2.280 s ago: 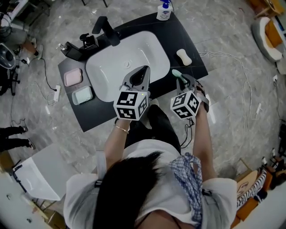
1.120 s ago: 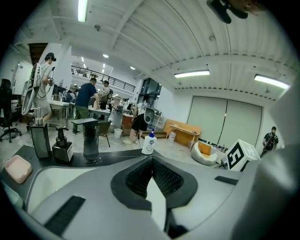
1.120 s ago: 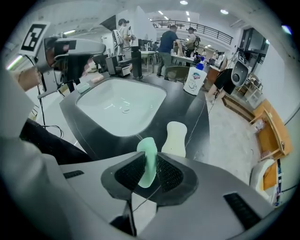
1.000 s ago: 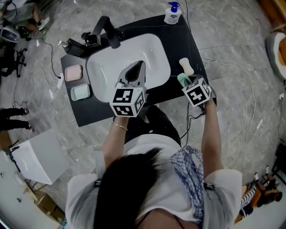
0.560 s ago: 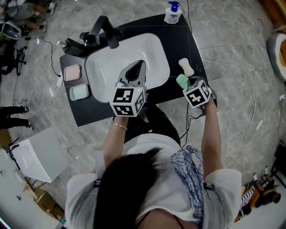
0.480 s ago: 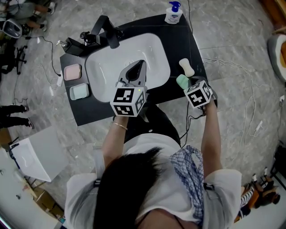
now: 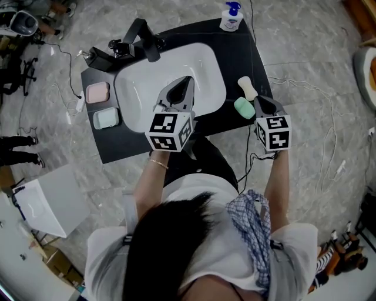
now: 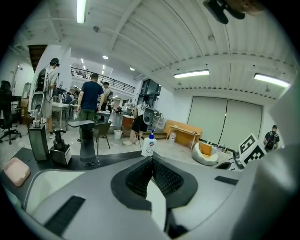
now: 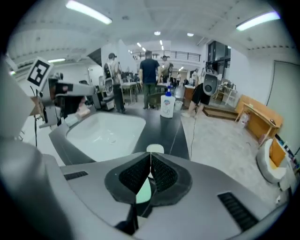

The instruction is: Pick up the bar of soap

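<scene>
A cream bar of soap (image 7: 247, 88) lies on the black counter (image 7: 126, 144) to the right of the white sink (image 7: 138, 88). A pale green bar (image 7: 243, 107) lies just in front of it. My right gripper (image 7: 259, 101) hovers at the green bar's right side with its jaws shut and nothing between them. In the right gripper view the green bar (image 9: 142, 191) shows under the shut jaws of my right gripper (image 9: 150, 164), and the cream bar (image 9: 155, 149) lies just ahead. My left gripper (image 7: 185, 83) hangs over the sink's front edge, shut and empty, as the left gripper view (image 8: 151, 161) confirms.
A pump bottle (image 7: 231, 17) stands at the counter's far right corner. A black faucet (image 7: 144, 39) rises behind the sink. A pink dish (image 7: 97, 92) and a pale green dish (image 7: 106, 119) sit on the counter's left side. Cables trail on the floor around.
My right gripper has drawn back to the right, away from the green bar, and its jaws have closed. The green bar stays on the counter. The left gripper has hardly moved.
</scene>
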The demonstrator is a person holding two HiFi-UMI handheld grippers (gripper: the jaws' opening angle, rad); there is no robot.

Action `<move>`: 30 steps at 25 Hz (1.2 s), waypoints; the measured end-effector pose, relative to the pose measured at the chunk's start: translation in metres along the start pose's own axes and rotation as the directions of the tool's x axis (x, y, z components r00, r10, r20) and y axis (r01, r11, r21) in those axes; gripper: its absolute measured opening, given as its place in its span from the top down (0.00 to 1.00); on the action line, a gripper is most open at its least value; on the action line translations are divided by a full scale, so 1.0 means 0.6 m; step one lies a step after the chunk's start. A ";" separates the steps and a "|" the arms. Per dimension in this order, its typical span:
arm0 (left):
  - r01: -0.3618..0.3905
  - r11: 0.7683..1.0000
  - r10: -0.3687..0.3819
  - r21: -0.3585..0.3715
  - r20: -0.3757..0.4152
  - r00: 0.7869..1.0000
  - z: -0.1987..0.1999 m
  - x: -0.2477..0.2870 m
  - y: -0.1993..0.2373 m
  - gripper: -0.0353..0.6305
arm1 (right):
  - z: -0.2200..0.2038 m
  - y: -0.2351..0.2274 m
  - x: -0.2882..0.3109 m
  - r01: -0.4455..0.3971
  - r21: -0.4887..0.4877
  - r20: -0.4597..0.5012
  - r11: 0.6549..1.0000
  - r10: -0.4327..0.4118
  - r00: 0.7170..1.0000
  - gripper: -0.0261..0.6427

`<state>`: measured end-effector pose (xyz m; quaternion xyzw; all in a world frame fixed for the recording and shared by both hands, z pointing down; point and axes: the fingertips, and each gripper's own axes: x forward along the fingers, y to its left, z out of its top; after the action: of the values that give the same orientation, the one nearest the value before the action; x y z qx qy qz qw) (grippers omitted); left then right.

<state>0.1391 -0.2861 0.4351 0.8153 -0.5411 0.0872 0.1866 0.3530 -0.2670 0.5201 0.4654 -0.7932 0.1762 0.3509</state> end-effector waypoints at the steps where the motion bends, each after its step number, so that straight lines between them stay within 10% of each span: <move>1: -0.002 1.000 0.002 0.000 -0.005 1.000 -0.002 -0.001 0.001 0.93 | 0.015 0.007 -0.007 -0.007 0.017 0.050 1.000 0.006 0.999 0.94; 8: -0.015 1.000 0.015 -0.013 -0.003 1.000 -0.007 -0.021 0.013 0.93 | 0.096 0.045 -0.043 -0.057 0.185 0.314 0.981 -0.004 0.949 0.94; 21: -0.068 0.997 0.070 -0.047 0.033 0.997 -0.017 -0.121 0.085 0.93 | 0.193 0.213 -0.074 -0.206 0.120 0.482 0.971 0.124 0.867 0.72; 30: -0.145 0.987 0.150 -0.075 0.075 0.986 -0.018 -0.222 0.167 0.93 | 0.242 0.349 -0.074 -0.228 0.037 0.503 0.973 0.179 0.845 0.93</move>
<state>-0.0053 -0.2032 0.4204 0.7689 -0.6098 0.0493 0.1858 0.1295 -0.2220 0.3975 0.4245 -0.8921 0.1246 0.0918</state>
